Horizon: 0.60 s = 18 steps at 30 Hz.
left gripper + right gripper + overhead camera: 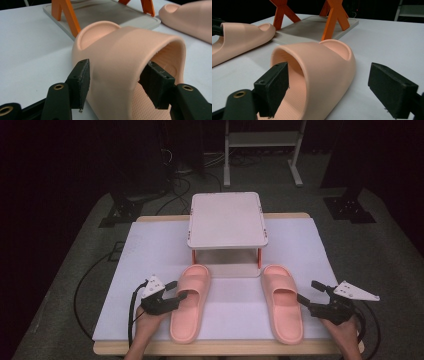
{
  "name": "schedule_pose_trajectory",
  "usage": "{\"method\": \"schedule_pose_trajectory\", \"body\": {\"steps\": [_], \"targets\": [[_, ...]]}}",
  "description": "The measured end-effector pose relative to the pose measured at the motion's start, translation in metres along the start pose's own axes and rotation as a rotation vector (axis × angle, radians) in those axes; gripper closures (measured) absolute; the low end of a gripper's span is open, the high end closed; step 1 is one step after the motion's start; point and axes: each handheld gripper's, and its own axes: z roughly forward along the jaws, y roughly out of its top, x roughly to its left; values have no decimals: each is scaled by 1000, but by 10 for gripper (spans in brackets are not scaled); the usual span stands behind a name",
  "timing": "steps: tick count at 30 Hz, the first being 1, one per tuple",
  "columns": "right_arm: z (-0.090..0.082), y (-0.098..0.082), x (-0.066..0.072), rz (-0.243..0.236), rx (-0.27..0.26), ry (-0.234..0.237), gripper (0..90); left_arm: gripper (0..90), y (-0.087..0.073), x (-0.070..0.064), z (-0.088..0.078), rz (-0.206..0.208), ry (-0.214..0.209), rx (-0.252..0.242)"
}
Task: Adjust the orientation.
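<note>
High view: two pink slippers lie on the white table [300, 240] in the lower half of the frame, long axes running bottom to top, toes toward the small stand [227, 220] at centre. The left slipper [190, 302] leans slightly right at the toe; the right slipper [283, 302] slightly left. The left gripper [176, 290], at lower left, has its jaws about half open around the left slipper's strap; in the left gripper view one pad [82, 80] presses the strap's outer side and the other sits inside the opening. The right gripper [310, 292], lower right, is wide open, one jaw inside the right slipper's strap opening, the other off its outer side, apart. The stand's orange legs rise just beyond both toes. The person's forearms are cut off by the bottom edge.
</note>
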Motion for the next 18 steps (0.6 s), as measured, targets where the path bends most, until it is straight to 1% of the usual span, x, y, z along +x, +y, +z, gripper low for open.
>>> {"method": "schedule_pose_trajectory", "body": {"steps": [2, 6, 9, 13, 16, 18], "targets": [[1, 0, 1, -5, 4, 2, 166, 414, -1, -2, 1, 19, 17, 9], [2, 0, 3, -19, 8, 1, 167, 425, -2, -3, 1, 23, 32, 17], [4, 0, 5, -35, 25, -5, 173, 440, -3, -3, 2, 28, 44, 19], [8, 0, 9, -61, 50, -17, 240, 470, -4, -1, 2, 18, 46, 18], [14, 0, 11, -66, 76, -26, 286, 474, -4, 0, 2, 6, 46, 16], [18, 1, 12, -70, 94, -42, 307, 473, -4, 0, 2, 4, 47, 18]]}}
